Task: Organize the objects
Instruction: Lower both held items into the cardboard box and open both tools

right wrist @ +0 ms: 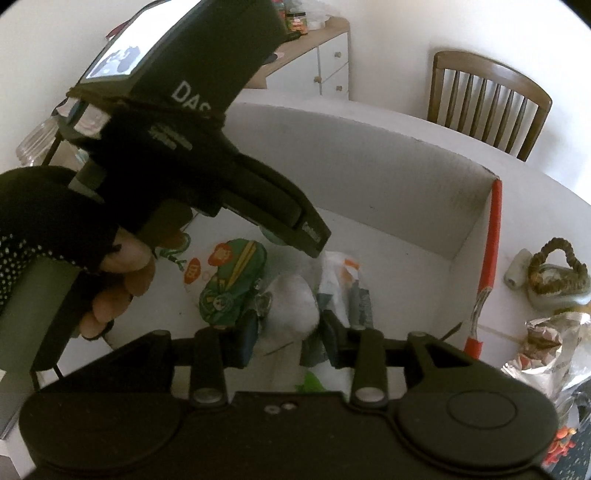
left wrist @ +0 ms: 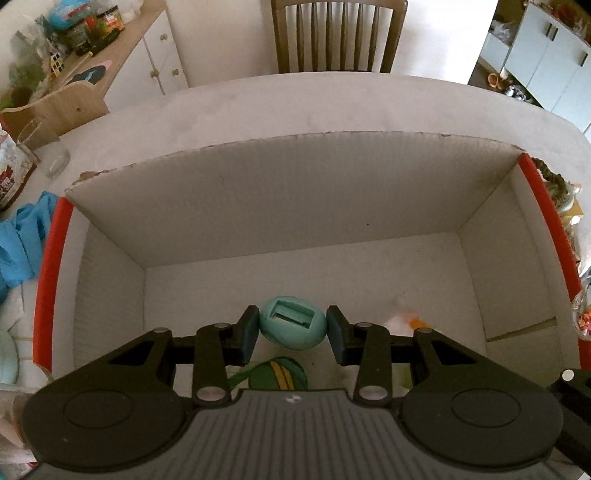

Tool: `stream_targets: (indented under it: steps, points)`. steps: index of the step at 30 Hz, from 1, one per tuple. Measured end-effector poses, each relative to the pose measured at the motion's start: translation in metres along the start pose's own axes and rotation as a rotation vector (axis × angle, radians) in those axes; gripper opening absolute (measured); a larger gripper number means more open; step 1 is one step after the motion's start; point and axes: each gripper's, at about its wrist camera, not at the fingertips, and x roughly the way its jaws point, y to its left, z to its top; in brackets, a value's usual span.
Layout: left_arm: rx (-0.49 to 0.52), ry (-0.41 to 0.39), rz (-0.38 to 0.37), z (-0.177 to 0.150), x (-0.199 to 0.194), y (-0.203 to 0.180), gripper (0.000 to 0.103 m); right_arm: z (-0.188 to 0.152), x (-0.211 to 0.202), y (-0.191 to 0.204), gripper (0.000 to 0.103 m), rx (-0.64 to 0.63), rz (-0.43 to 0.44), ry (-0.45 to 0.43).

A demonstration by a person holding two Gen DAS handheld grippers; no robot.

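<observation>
A white cardboard box [left wrist: 280, 199] with red side rims stands on the table. My left gripper [left wrist: 291, 330] is inside it, shut on a teal egg-shaped object [left wrist: 293, 326] held above the box floor. A green pouch [left wrist: 279, 376] lies below it and shows in the right wrist view [right wrist: 232, 284] too. My right gripper [right wrist: 286, 334] is over the box, its fingers around a white soft object [right wrist: 291, 306]. The left gripper's black body [right wrist: 207, 147] and gloved hand fill the upper left of the right wrist view.
A wooden chair [left wrist: 338, 35] stands beyond the table. Blue cloth [left wrist: 22, 243] and a glass [left wrist: 48, 147] lie left of the box. A braided-handle object [right wrist: 557, 277] and a foil bag [right wrist: 546, 350] lie right of it. White packets [right wrist: 343, 280] lie in the box.
</observation>
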Motion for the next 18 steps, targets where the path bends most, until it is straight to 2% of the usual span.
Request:
stream_targets:
  steps: [3,6,18]
  points:
    - [-0.020,0.009,-0.008,0.000,0.000,0.002,0.040,0.000,0.000,-0.001,0.044,0.003,-0.001,0.000]
    - [-0.040,0.011,-0.019,0.001,0.000,0.006,0.049,-0.002,-0.003,-0.002,0.045,0.009,-0.001,-0.006]
    - [-0.052,-0.076,-0.021,-0.007,-0.035,0.002,0.049,0.000,-0.039,-0.014,0.046,0.025,0.024,-0.074]
